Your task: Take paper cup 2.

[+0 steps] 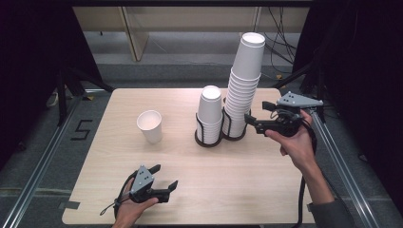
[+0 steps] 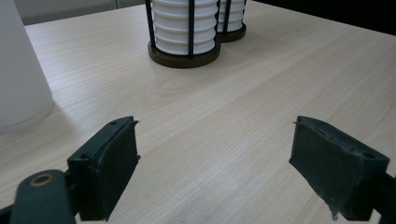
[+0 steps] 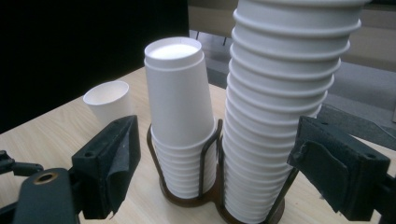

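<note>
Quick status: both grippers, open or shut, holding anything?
Left gripper: open, empty, low over the table.
Right gripper: open, empty, beside the tall cup stack.

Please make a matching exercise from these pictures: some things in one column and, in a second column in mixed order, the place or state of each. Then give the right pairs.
Things:
1. single paper cup
2. short cup stack
3. tall cup stack
4. left claw

Places or states:
A. in the right-hand holder, leaning, the highest thing on the table
B. open, low over the near left part of the table, nothing between its jaws
C. standing alone, mouth up, left of the holders
D. upside down in the left-hand holder

Right pairs: 1-C, 2-D, 3-A, 4-B
</note>
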The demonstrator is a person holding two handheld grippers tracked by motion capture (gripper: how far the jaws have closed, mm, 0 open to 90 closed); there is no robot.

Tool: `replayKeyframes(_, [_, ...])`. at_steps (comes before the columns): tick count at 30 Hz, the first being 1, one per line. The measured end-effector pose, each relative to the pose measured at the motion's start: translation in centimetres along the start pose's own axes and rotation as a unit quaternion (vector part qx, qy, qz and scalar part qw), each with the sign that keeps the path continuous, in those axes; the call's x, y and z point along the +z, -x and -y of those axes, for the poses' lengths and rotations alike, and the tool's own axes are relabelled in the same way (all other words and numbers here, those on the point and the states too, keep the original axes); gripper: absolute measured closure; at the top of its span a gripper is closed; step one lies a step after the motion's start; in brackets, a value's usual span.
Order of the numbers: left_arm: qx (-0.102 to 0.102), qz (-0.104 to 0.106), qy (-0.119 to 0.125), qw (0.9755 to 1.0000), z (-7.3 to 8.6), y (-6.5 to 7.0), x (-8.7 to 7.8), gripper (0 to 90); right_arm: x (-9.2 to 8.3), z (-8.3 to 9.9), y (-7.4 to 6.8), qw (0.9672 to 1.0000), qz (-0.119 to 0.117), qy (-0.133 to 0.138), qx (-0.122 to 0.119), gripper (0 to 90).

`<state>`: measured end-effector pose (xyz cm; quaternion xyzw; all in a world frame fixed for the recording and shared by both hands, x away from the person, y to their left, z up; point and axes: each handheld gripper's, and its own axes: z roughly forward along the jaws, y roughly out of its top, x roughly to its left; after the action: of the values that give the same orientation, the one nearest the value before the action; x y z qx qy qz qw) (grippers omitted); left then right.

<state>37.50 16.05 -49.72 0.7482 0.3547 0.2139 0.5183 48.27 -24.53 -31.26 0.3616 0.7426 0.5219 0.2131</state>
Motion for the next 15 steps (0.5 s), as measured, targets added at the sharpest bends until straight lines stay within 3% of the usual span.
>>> replayKeyframes(2, [0.001,0.0,-0.001,1.0,0.0,0.0,0.0,14.1,0.2,-0.7,0.0,1.0,0.003,-0.003,0.003,16.0])
replayKeyframes(7, [0.0,0.002,0.001,1.0,0.1,-0.2,0.1,14.1,0.5,-2.7,0.6,0.9991,0.037,0.001,-0.022,16.0])
replayKeyframes(12, [0.002,0.005,-0.003,1.0,0.2,-0.1,0.3,14.1,0.5,-4.8,1.6,0.9987,0.05,0.01,-0.004,15.7])
replayKeyframes(13, [0.002,0.006,-0.003,1.0,0.2,-0.1,0.3,14.1,0.5,-5.0,1.9,0.9985,0.053,0.014,-0.01,15.7])
replayKeyframes(15, [0.0,0.006,-0.002,1.0,0.2,-0.1,0.3,14.1,0.6,-5.7,2.2,0.9983,0.056,0.014,0.004,15.6])
